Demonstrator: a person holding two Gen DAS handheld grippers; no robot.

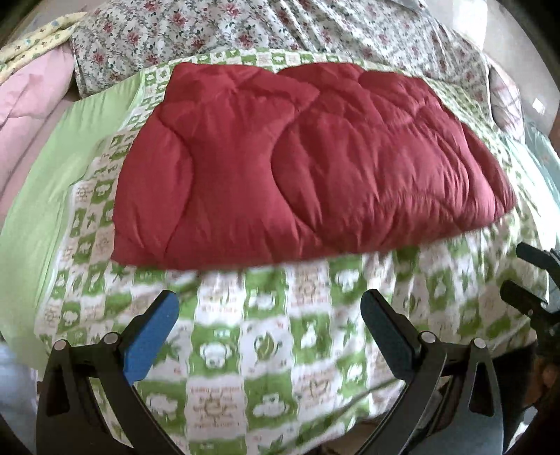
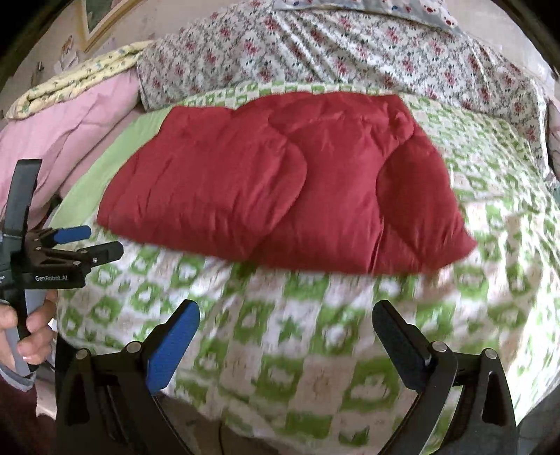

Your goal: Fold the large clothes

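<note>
A red padded garment (image 1: 301, 164) lies folded into a thick block on a green and white patterned bedspread (image 1: 273, 336); it also shows in the right wrist view (image 2: 280, 182). My left gripper (image 1: 269, 315) is open and empty, held above the bedspread short of the garment's near edge. My right gripper (image 2: 285, 325) is open and empty, also short of the near edge. The left gripper shows at the left of the right wrist view (image 2: 87, 241), open. The right gripper's fingers (image 1: 532, 276) show at the right edge of the left wrist view.
A floral quilt (image 1: 280, 31) lies behind the garment. Pink bedding (image 2: 73, 129) and a yellow blanket (image 2: 80, 80) are stacked at the back left. A plain green strip (image 1: 59, 168) edges the bedspread on the left.
</note>
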